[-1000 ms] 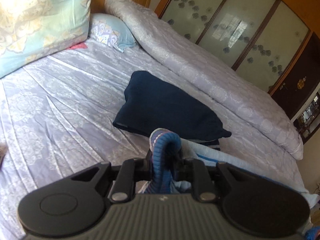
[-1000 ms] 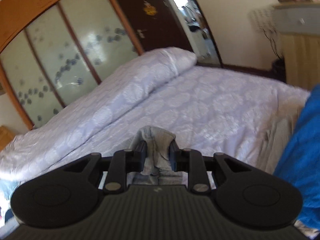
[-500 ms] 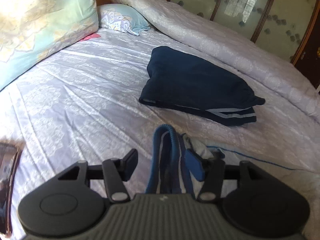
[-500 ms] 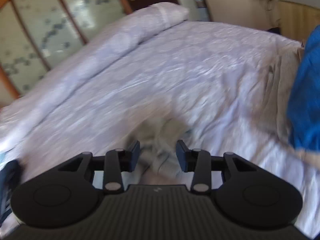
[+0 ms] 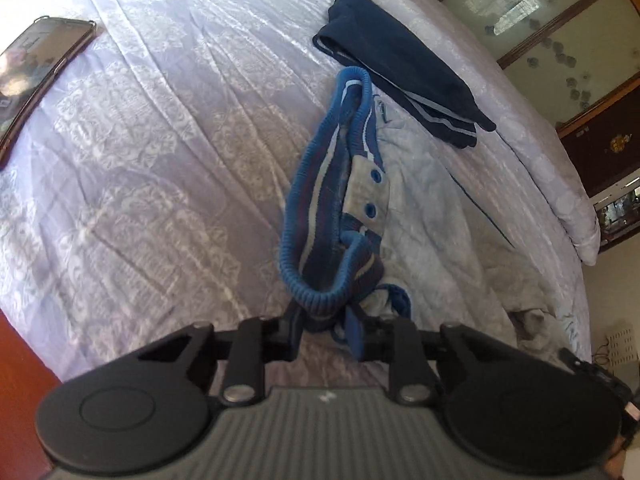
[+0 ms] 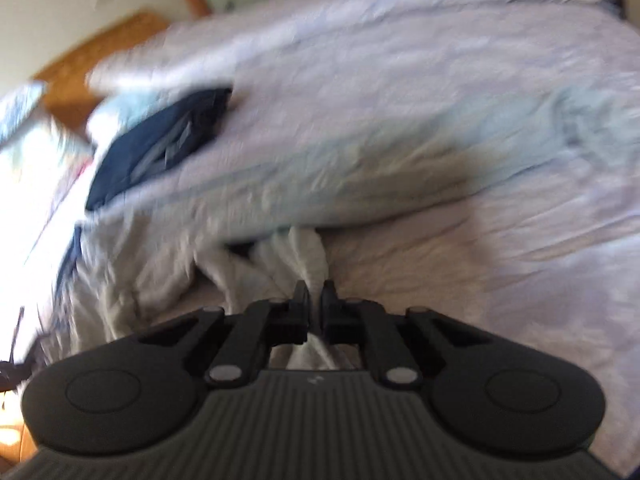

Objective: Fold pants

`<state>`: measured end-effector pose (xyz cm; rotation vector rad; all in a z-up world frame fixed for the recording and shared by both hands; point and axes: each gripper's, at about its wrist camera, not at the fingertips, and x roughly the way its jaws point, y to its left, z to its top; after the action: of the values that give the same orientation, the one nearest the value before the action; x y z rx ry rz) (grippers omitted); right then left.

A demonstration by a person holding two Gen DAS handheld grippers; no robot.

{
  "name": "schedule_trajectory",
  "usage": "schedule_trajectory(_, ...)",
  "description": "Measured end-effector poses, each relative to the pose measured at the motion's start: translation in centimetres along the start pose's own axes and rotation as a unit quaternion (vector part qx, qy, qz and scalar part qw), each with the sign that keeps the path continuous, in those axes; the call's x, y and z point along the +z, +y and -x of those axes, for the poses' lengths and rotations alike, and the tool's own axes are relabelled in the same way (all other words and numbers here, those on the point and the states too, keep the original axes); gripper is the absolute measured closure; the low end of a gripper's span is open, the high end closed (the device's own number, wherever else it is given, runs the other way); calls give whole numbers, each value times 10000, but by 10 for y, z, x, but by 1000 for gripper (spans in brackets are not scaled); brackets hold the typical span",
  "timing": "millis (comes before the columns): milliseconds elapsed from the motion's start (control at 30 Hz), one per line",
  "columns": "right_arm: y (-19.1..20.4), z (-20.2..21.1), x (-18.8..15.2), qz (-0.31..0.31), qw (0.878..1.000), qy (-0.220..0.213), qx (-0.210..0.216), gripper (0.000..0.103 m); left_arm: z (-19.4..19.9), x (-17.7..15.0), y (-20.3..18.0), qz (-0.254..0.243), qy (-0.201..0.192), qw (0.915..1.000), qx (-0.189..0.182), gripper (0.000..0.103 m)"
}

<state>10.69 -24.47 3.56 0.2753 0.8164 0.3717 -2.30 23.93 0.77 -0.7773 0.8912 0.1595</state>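
pale grey pants [image 5: 432,200] flat on bed sheet [image 5: 160,160]; long axis runs between grippers; left gripper [image 5: 326,330] closing on blue ribbed waistband [image 5: 320,184]; right gripper [image 6: 315,308] closing, pinching leg cloth [image 6: 304,252].

The left gripper [image 5: 326,322] points steeply downward, its jaws closing on a ribbed waistband [image 5: 316,216] that runs off toward twelve o'clock. The right gripper [image 6: 315,304] also tilts down, jaws closing, nearly together, pinching pale fabric [image 6: 308,256].
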Motion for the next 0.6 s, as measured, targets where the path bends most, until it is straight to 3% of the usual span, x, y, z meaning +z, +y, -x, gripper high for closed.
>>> schedule_trajectory(100,-35,88,-8,-667,9909,-1116,-340,95,10,-2,0,70,-106,9998,-148,83)
schedule_trajectory(200,-78,167,-42,-1193,9688,-1915,-1030,91,27,-4,10,222,-230,9991,-278,84)
schedule_trajectory(267,-104,194,-70,-1614,9585,-1833,-1468,78,38,-4,18,358,-359,9982,-323,85)
schedule_trajectory(300,-119,197,-84,-1804,9575,-1543,-1638,53,44,-3,22,435,-407,9977,-334,85)
schedule_trajectory(333,-131,199,-96,-1935,9547,-1293,-1855,46,50,-2,28,540,-443,9969,-359,85)
schedule_trajectory(433,-155,206,-128,-2166,9298,-1087,-2770,46,67,1,44,850,-553,9937,-467,86)
schedule_trajectory(500,-169,217,-141,-2526,9165,-1236,-2846,46,75,1,50,908,-626,9929,-446,90)
schedule_trajectory(600,-172,225,-141,-2552,9102,-1486,-2903,46,82,-3,56,990,-606,9922,-459,91)
